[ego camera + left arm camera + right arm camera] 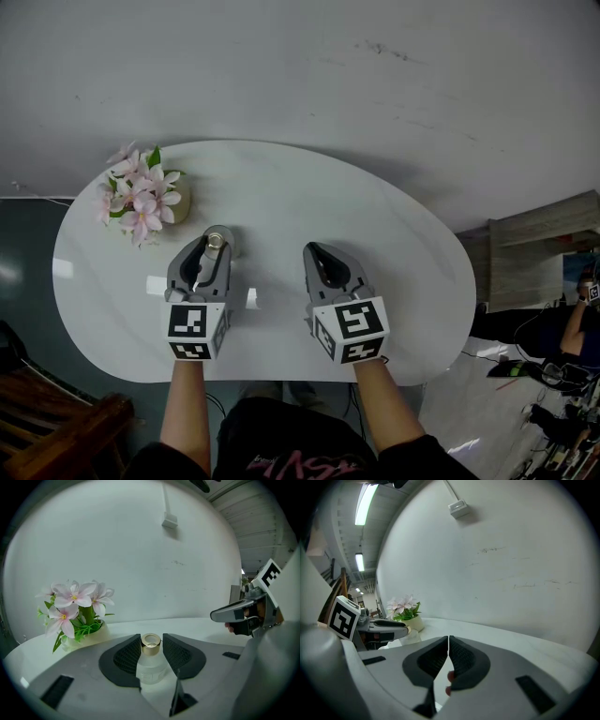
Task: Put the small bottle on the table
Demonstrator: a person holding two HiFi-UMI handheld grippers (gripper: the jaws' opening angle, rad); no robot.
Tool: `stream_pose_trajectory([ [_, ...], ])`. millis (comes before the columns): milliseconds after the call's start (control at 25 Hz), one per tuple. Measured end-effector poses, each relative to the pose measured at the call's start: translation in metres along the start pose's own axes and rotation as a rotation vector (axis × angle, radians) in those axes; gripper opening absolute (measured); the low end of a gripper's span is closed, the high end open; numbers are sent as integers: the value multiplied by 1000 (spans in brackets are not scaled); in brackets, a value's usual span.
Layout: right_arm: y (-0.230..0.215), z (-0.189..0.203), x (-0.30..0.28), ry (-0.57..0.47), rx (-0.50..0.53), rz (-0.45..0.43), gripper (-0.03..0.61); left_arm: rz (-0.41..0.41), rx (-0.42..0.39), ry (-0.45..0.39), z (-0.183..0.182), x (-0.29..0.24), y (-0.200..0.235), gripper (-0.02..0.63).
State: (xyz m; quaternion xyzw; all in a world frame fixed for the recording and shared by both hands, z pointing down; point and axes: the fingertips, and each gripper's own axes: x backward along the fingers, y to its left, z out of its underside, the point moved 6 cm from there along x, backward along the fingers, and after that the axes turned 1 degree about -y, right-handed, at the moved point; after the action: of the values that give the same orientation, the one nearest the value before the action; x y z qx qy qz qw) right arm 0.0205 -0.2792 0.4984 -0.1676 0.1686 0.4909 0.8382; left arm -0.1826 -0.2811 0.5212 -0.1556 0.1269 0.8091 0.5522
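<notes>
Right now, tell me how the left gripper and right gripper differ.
The left gripper clasps the small bottle in its jaws; the right gripper has its jaws shut on nothing. The left gripper is nearer the pink flowers; the right gripper is farther away. Both are over the white table.

Head cam looks steeply down at the table (394,281); gripper cams sit close behind their jaws, sharing flowers (72,604) beyond, left.

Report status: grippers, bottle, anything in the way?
Left hand-held gripper shut on small bottle, over the table. Right hand-held gripper shut, empty. Flower pot off to the left, clear of the bottle.
</notes>
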Motion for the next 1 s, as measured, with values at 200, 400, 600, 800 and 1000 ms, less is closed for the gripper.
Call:
stream_pose_trajectory([
  [200, 1, -5, 7, -18, 1, 0, 67, -11, 18, -12, -3, 6, 1, 132],
  [400, 2, -11, 18, -38, 4, 3, 67, -23, 1, -31, -11, 17, -3, 132],
  [600, 7, -19, 33, -69, 8, 2, 67, -21, -18, -54, -18, 30, -11, 132],
  [800, 12, -25, 49, -95, 19, 1, 67, -25, -24, -71, -26, 43, -17, 126],
  [1000, 16, -29, 69, -116, 33, 1, 67, -33, -27, -83, -29, 60, -27, 101],
])
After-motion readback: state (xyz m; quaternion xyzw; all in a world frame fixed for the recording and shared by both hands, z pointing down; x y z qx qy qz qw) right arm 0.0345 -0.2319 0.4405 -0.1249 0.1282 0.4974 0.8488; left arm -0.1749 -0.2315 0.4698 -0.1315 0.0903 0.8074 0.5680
